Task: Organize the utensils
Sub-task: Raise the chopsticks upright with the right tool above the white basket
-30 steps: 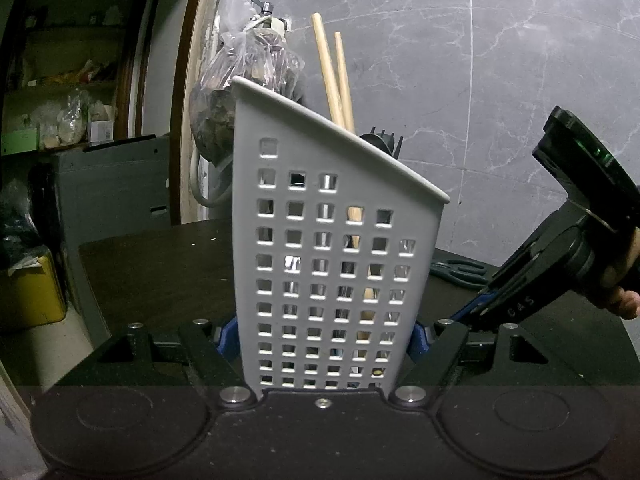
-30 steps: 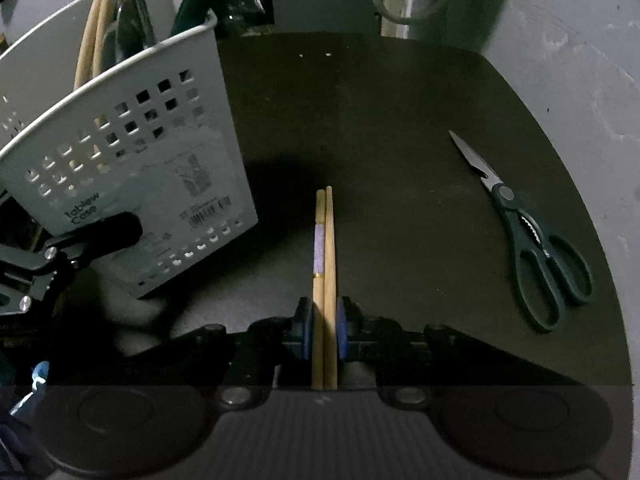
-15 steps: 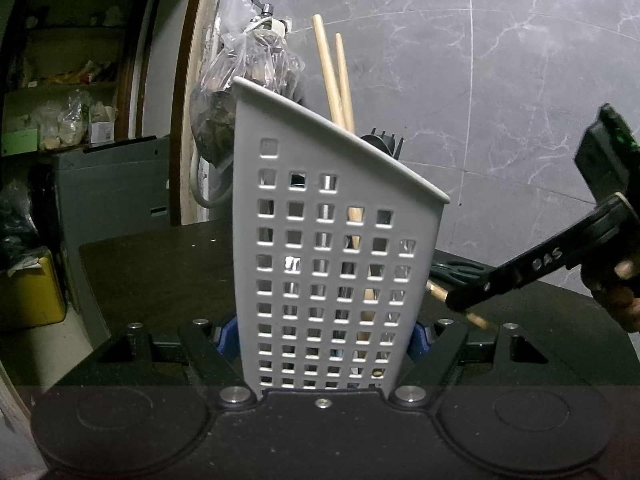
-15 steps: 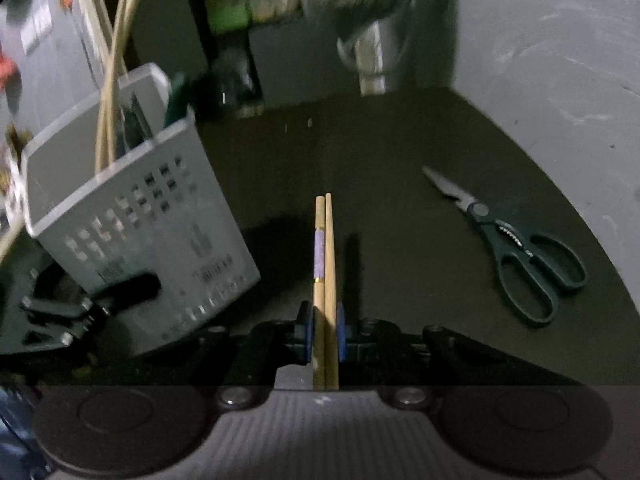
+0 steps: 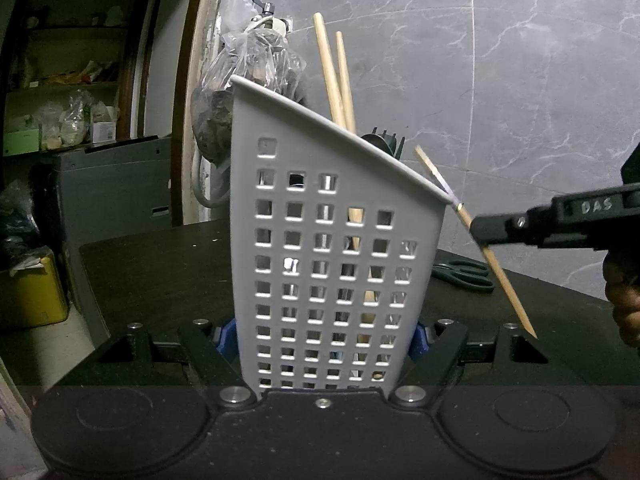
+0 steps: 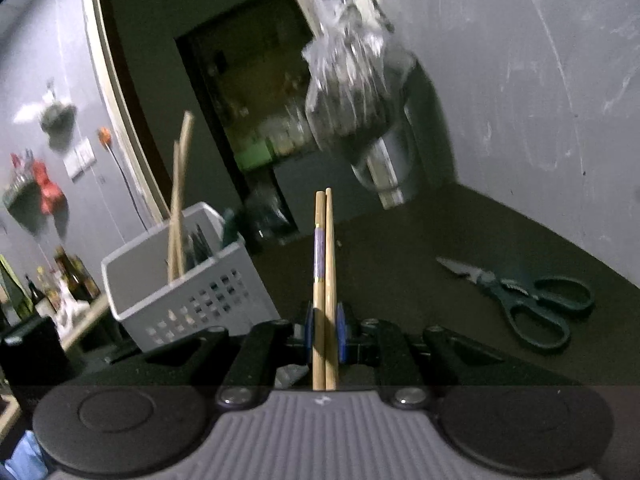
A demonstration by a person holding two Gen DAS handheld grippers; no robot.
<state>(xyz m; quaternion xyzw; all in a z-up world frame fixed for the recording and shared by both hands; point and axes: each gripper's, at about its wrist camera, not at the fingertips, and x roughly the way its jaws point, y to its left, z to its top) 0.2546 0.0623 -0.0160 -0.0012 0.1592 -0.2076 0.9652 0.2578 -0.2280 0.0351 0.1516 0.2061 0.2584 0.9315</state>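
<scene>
two chopsticks sit clamped in the right gripper, near the caddy that the left gripper grips, already holding utensils; scissors lie on the table's right, unsorted.

Scissors half hidden behind caddy
</scene>
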